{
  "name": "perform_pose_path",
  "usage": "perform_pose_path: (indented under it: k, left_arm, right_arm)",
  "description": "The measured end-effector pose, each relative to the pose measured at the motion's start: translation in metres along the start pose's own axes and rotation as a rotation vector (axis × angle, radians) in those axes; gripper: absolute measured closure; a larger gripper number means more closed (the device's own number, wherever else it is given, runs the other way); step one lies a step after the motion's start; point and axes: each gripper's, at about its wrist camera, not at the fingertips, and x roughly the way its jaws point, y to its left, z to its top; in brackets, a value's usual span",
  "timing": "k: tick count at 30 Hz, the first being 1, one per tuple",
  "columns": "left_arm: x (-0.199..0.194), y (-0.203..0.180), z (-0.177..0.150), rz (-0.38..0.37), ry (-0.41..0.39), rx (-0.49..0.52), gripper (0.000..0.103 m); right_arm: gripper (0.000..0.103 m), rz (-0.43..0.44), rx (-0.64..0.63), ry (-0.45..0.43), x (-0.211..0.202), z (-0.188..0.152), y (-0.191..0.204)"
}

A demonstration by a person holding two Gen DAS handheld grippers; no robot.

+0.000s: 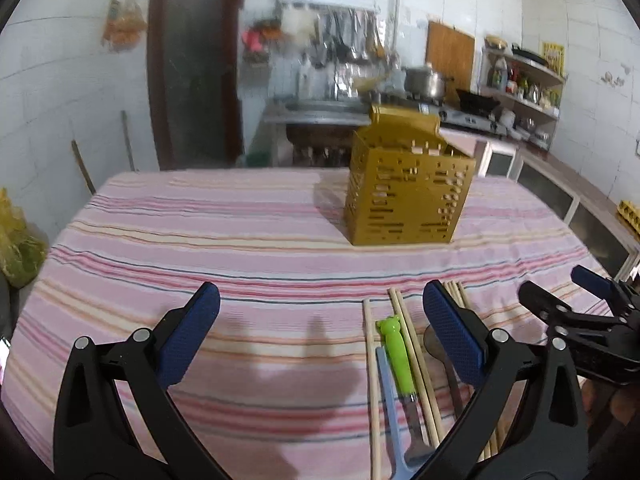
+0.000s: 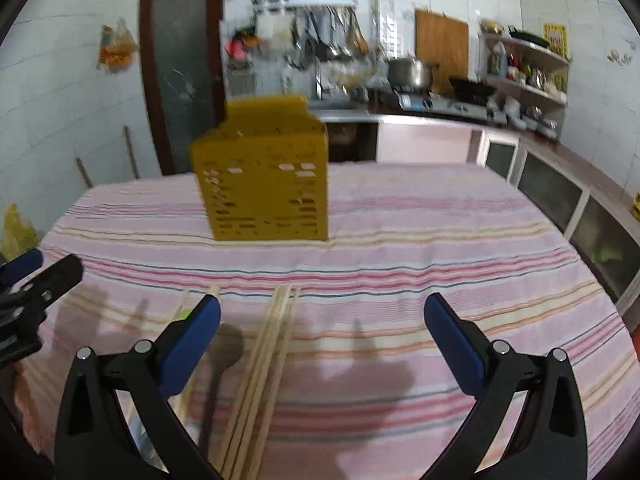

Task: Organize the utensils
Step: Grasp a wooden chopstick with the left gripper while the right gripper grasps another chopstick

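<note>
- Here, a big table [image 1: 200, 240] fills both views. A cloth with pink stripes covers it.
- A yellow box [image 1: 404, 196] full of little holes stands upright on the far part of the table. Its lid is tipped up at the back. In the right view the box [image 2: 264, 188] looks blurry.
- The left gripper [image 1: 320, 336] hangs over the near part of the cloth. Its two blue pads are spread wide apart and hold nothing.
- The right gripper [image 2: 322, 338] is also over the near cloth, with its pads spread wide and nothing between them. From the left view it shows at the right edge [image 1: 576, 300].
- The utensils lie flat on the near side of the table, well apart from the box.
- Long wooden chopsticks [image 1: 416, 360] lie side by side, pointing toward the box. A bunch of them [image 2: 264, 368] lies between the right gripper's fingers, closer to its left finger.
- A dark spoon [image 2: 226, 356] lies just beside that bunch, partly under the left finger.
- A small tool with a green handle [image 1: 396, 356] lies between the chopsticks.
- A light blue handle [image 1: 390, 412] lies touching it on the left side.
</note>
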Motion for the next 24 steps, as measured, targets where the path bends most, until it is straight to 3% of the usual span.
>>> perform_pose_path:
  k: [4, 10, 24]
  left_arm:
    - [0.039, -0.006, -0.009, 0.003, 0.108, 0.028, 0.005]
    - [0.092, -0.001, -0.033, 0.018, 0.264, 0.022, 0.005]
    - [0.113, 0.0, -0.04, 0.036, 0.319, 0.041, 0.005]
  right_arm:
    - [0.004, -0.071, -0.005, 0.056, 0.035, -0.006, -0.001]
    - [0.004, -0.103, 0.002, 0.134, 0.06, -0.023, -0.004]
    - [0.004, -0.121, -0.007, 0.19, 0.07, -0.026, -0.002]
